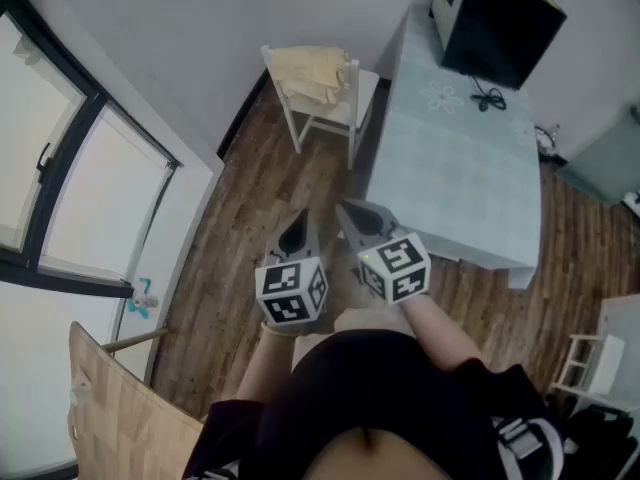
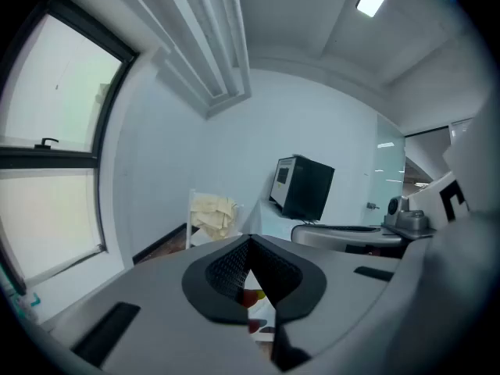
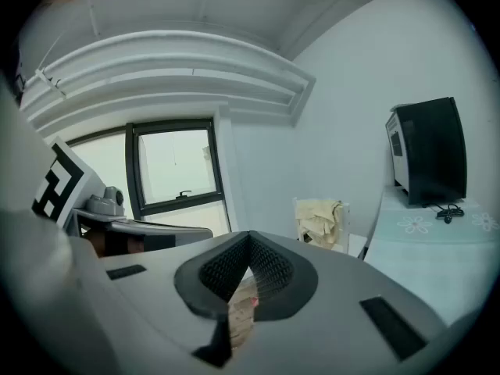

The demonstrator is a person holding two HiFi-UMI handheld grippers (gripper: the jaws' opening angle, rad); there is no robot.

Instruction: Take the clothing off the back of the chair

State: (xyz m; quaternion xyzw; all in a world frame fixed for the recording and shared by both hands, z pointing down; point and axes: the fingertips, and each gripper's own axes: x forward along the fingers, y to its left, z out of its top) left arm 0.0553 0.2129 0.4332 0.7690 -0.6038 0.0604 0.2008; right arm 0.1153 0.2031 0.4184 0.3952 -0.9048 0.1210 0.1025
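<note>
Pale yellow crumpled clothing (image 1: 312,74) drapes the white wooden chair's (image 1: 330,118) back; left claw (image 1: 294,234) and right claw (image 1: 362,217) both closed, empty, well apart from it.

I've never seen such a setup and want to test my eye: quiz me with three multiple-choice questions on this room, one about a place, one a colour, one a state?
1. Where is the clothing? A in a basket; B over the back of the chair; C on a hook.
2. What colour is the chair? A white; B black; C red.
3. How are the left hand-held gripper and right hand-held gripper? A shut, empty; B gripping clothing; C wide open.
Answers: 1 B, it drapes the backrest; 2 A, its frame is white; 3 A, both jaw pairs meet with nothing between.
</note>
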